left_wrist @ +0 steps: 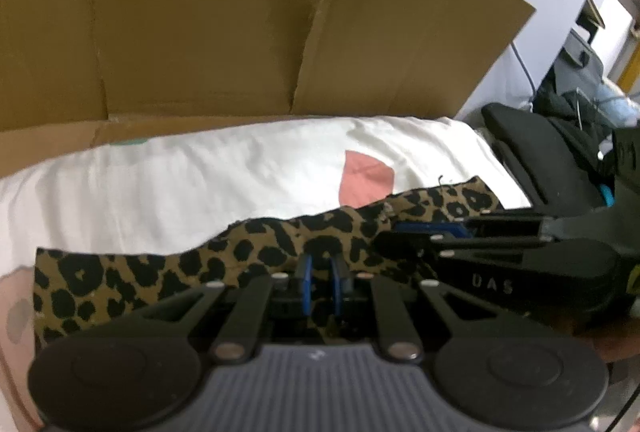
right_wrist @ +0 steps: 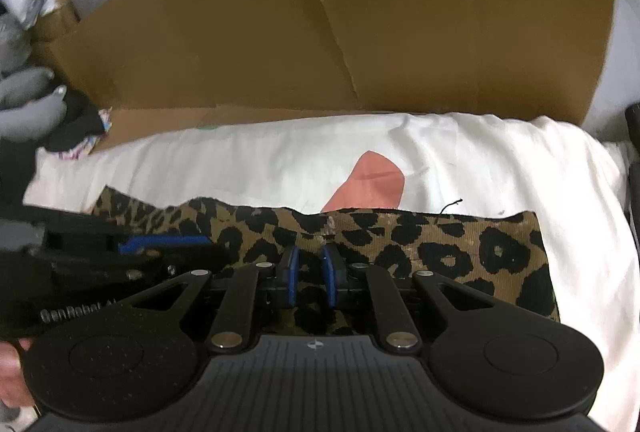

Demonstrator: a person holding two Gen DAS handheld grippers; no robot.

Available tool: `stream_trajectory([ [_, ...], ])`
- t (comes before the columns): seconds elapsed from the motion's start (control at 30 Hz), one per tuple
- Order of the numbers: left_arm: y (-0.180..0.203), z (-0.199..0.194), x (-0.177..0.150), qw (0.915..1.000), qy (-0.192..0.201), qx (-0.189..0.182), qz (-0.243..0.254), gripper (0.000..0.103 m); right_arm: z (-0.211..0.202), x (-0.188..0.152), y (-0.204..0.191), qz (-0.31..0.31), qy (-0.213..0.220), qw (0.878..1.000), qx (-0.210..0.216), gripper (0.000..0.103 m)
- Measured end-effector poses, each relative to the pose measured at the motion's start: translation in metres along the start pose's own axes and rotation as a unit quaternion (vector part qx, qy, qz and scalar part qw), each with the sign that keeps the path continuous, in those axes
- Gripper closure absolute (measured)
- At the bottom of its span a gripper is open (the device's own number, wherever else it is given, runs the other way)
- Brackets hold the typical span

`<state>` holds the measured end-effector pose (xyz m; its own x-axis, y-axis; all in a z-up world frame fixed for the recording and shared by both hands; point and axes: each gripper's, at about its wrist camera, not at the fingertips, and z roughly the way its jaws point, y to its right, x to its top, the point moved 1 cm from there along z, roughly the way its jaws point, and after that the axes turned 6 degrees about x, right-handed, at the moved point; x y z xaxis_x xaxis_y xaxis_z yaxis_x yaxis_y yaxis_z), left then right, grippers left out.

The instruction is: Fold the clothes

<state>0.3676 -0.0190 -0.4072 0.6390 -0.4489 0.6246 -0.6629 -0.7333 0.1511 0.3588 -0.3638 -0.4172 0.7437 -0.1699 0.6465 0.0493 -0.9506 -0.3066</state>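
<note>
Left jaws: the left gripper [left_wrist: 320,272] has its blue pads [left_wrist: 306,282] drawn close together, with leopard-print cloth bunched in the narrow gap; they look clenched on it.
Right jaws: the right gripper [right_wrist: 310,268] also has its blue pads [right_wrist: 294,270] close, with the same cloth rising between them; whether the pads truly press on it cannot be told from either view.
Leopard-print garment [right_wrist: 440,252]: a tan fabric with black spots, lying as a long strip across the near part of the white sheet; its far edge is wavy and a loose black thread sticks up from it.
Grippers to garment: both sit at the garment's near edge, side by side; in the left wrist view the right gripper [left_wrist: 404,232] reaches in from the right just beside the left one, its fingers over the cloth.
White sheet [left_wrist: 200,183]: under the garment, spreading beyond it on the far side and both ends.
Pink patch [right_wrist: 372,183]: on the sheet, just beyond the garment's far edge, partly covered by it.
Cardboard panel [right_wrist: 320,31]: standing well behind the garment, at the sheet's far edge, creased with vertical folds.
Dark clutter [left_wrist: 568,119]: beyond the garment's right end, off the sheet; too blurred to name.
Hand [right_wrist: 12,372]: a bit of it shows at the left edge of the right wrist view.
</note>
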Motion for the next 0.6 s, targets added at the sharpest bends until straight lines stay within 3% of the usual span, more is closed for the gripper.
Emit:
stream_trajectory([
  [0.2,0.004,-0.021,0.0,0.9999,0.012,-0.008,0.007,0.092,-0.006,0.009,-0.01,-0.006,-0.008,1.0,-0.023,0.085],
  [0.4,0.005,-0.049,-0.012,0.9988,0.023,-0.039,0.018,0.089,-0.038,0.004,-0.019,-0.026,0.021,0.999,-0.022,0.082],
  [0.6,0.016,-0.049,-0.023,0.9982,0.018,-0.035,0.046,0.076,-0.044,-0.011,-0.033,-0.043,0.013,0.999,-0.014,0.08],
])
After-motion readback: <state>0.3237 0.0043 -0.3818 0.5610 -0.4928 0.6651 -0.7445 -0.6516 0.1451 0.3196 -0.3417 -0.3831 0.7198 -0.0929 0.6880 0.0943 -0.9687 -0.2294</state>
